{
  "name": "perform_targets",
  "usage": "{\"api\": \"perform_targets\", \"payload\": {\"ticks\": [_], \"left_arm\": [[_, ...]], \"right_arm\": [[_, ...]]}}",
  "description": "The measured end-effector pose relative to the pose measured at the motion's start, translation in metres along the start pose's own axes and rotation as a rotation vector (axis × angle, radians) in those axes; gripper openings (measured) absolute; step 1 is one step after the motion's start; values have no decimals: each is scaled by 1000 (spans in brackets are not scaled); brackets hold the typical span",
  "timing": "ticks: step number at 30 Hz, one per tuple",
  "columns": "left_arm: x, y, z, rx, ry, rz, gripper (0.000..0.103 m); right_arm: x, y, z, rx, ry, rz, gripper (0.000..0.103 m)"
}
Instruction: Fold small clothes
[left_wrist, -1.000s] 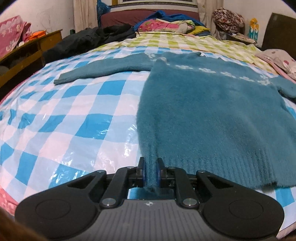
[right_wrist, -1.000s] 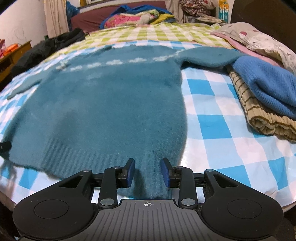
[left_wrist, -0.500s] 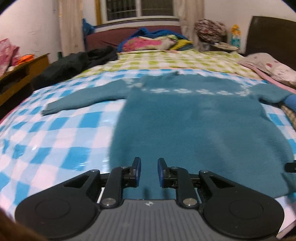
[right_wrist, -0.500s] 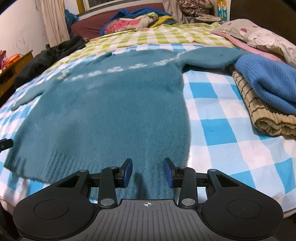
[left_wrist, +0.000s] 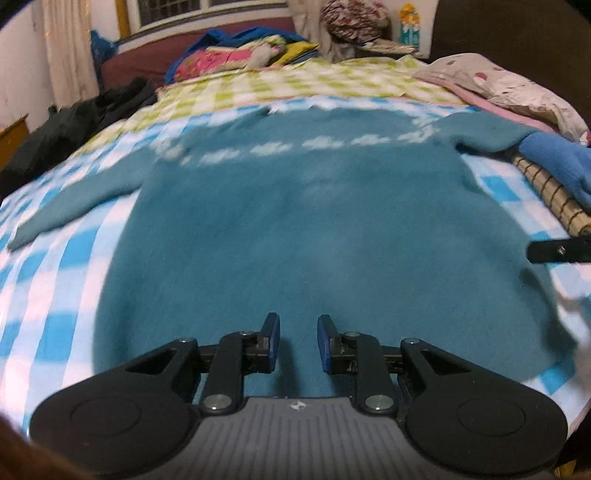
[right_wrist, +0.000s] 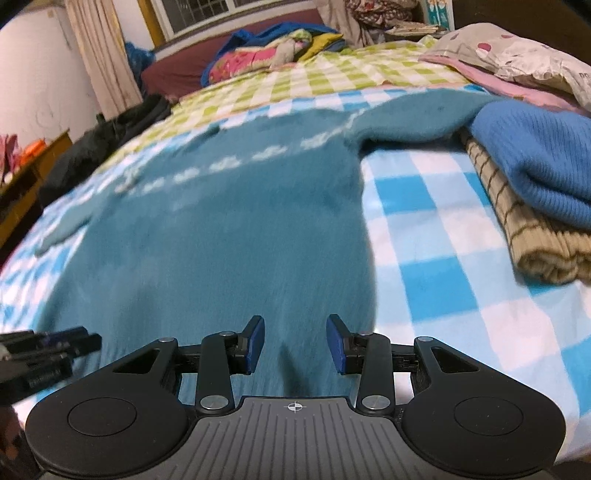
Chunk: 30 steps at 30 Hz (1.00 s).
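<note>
Sweater (left_wrist: 314, 236) lies flat, collar away, hem toward both gaping tools (left_wrist: 298, 341) (right_wrist: 295, 341).

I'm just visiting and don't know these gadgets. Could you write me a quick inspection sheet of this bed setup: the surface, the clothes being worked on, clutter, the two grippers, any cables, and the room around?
Surface: blue-and-white checked cover over the bed; a green-checked sheet lies beyond it.
Job's things: teal sweater spread flat, both sleeves out to the sides, not yet folded.
Clutter: blue knit stacked on a striped tan garment at the right; its edge rests on the sweater's right sleeve. Dark clothing at the left.
Grippers: left gripper open, holding nothing, over the sweater's lower part; right gripper open, holding nothing, near the hem's right side.
Cables: nothing seen.
Surroundings: window, curtain, piled bedding at the far end.
</note>
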<state>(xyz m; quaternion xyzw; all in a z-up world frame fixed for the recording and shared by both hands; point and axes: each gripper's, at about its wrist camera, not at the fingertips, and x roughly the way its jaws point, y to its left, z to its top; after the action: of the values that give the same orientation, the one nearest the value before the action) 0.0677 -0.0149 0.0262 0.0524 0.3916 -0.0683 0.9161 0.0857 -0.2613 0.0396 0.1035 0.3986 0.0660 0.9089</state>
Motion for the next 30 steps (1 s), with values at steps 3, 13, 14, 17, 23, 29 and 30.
{"api": "perform_targets", "payload": {"ticks": [3,13,14,17,23,29,30], "left_arm": [[4,-17,24,21,-26,-32,30],[43,-84,115,39,-146,-161,43],[47,-90,121,38,-157,-165,45],[62,-104,138,43,-182,-168,49],[90,-121,152,38,-181,-190,52],[106,-127,153,9,-170,-220,52],[107,-127,152,6,-168,-223,52]], "right_arm": [[-2,-15,23,37,-45,21,37],[-14,-109,124,250,-247,-85,37],[-11,-123,132,283,-250,-102,37],[2,-162,151,384,-261,-148,37],[30,-228,171,614,-271,-178,39],[52,-248,180,716,-265,-214,38],[54,-247,183,713,-267,-229,38]]}}
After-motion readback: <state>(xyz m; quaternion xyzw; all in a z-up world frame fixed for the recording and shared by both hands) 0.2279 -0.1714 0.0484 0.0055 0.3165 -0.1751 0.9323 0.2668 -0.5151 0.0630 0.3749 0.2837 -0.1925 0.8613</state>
